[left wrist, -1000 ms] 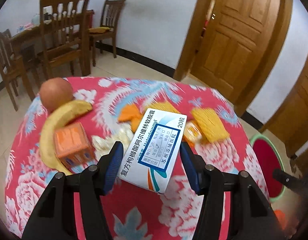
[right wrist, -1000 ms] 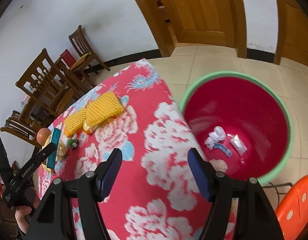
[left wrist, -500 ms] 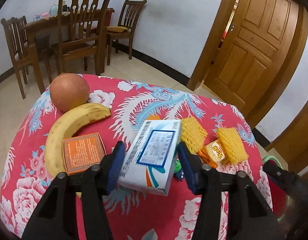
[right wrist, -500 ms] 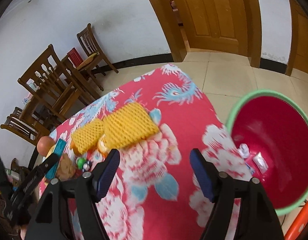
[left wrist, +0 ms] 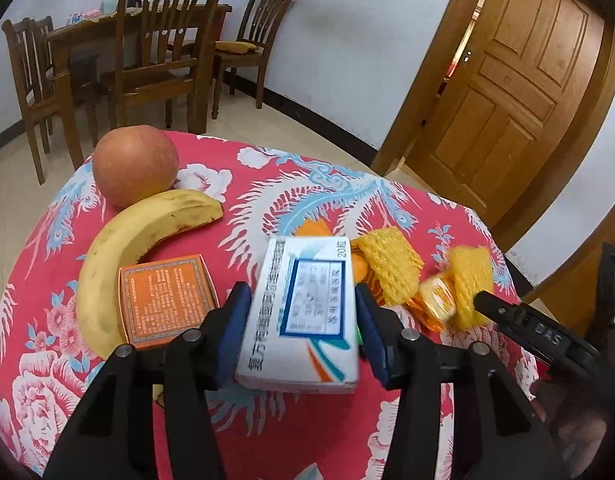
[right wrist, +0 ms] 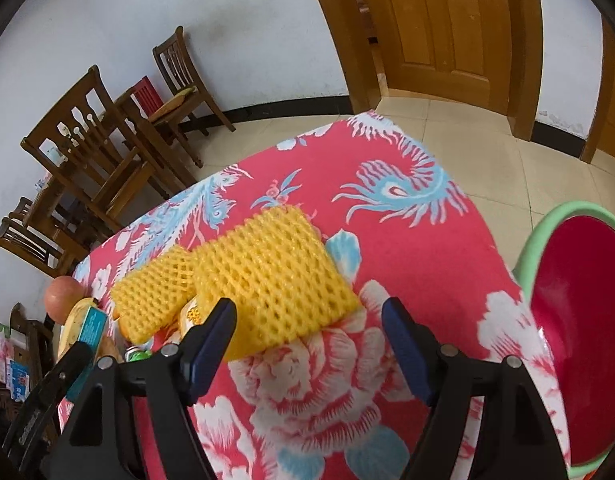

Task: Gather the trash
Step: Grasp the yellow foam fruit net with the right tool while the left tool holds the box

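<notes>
My left gripper (left wrist: 303, 332) is shut on a white and blue medicine box (left wrist: 307, 312) and holds it above the red flowered tablecloth (left wrist: 315, 184). My right gripper (right wrist: 309, 344) is open and empty, low over the table, its jaws on either side of the near edge of a large yellow foam net (right wrist: 267, 272). A smaller yellow foam net (right wrist: 151, 292) lies to its left. In the left wrist view the nets (left wrist: 391, 260) lie right of the box with a yellow snack wrapper (left wrist: 437, 298). The red basin (right wrist: 583, 320) with a green rim stands on the floor to the right.
An apple (left wrist: 135, 164), a banana (left wrist: 135, 248) and an orange box (left wrist: 163, 300) lie on the table's left. Wooden chairs (left wrist: 163, 52) and a table stand behind. A wooden door (left wrist: 507, 80) is at the back right. The right gripper's arm (left wrist: 535, 336) shows at the right.
My right gripper swung left from over the basin to the large yellow net. My left gripper, still holding the box, has drawn back and turned toward the table's left side.
</notes>
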The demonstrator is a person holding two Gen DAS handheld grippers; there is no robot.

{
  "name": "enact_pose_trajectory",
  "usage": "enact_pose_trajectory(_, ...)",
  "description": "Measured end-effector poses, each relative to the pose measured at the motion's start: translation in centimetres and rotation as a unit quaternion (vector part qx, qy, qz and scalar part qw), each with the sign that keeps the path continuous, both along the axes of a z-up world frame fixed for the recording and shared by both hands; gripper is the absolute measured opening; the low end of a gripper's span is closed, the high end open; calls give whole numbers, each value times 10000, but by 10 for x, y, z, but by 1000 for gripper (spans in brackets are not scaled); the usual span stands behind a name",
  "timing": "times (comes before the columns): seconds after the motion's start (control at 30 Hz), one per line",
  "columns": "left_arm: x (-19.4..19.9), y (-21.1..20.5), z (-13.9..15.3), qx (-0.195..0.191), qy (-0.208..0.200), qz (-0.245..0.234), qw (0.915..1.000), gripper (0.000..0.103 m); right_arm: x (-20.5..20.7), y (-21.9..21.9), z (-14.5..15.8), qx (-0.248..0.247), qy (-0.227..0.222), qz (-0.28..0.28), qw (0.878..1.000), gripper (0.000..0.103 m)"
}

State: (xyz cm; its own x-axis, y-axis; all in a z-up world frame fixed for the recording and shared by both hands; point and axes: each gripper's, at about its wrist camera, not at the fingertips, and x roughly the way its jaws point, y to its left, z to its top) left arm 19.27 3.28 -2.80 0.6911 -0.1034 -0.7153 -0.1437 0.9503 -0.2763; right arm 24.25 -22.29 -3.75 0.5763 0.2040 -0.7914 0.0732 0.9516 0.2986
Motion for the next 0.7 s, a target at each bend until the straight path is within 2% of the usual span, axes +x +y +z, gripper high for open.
enact_pose_trajectory(0.1, 0, -5, 0, 81, 0, -74, 9999, 61, 4, 1, -4, 50, 15, 16, 10000, 77)
enact_pose_trajectory(0.17, 0, -7, 0, 127, 0, -94, 9999, 61, 6, 2, -4, -6, -9, 71, 10000, 71)
enact_pose_trajectory(0.23, 0, -8, -1, 168, -9, -96, 9998, 61, 6, 2, -4, -58, -28, 68, 10000, 59)
enact_pose_trajectory(0.3, 0, -9, -1, 216, -21, -91, 9997, 61, 7, 2, -5, -122, -19, 77, 9999, 35)
enact_pose_trajectory(0.33, -1, -9, -1, 226, -24, -92, 9997, 61, 7, 2, -6, -142, -4, 104, 9998, 32)
enact_pose_trajectory(0.4, -1, -9, -1, 240, -33, -97, 9997, 61, 6, 0, -6, -155, -15, 143, 9998, 18)
enact_pose_trajectory(0.47, 0, -9, -1, 220, -35, -96, 9997, 60, 4, -2, -5, -139, -27, 164, 9998, 11)
enact_pose_trajectory(0.7, -3, 1, 0, -72, -96, -68, 9999, 59, -7, -14, 3, 13, -168, 33, 9999, 8)
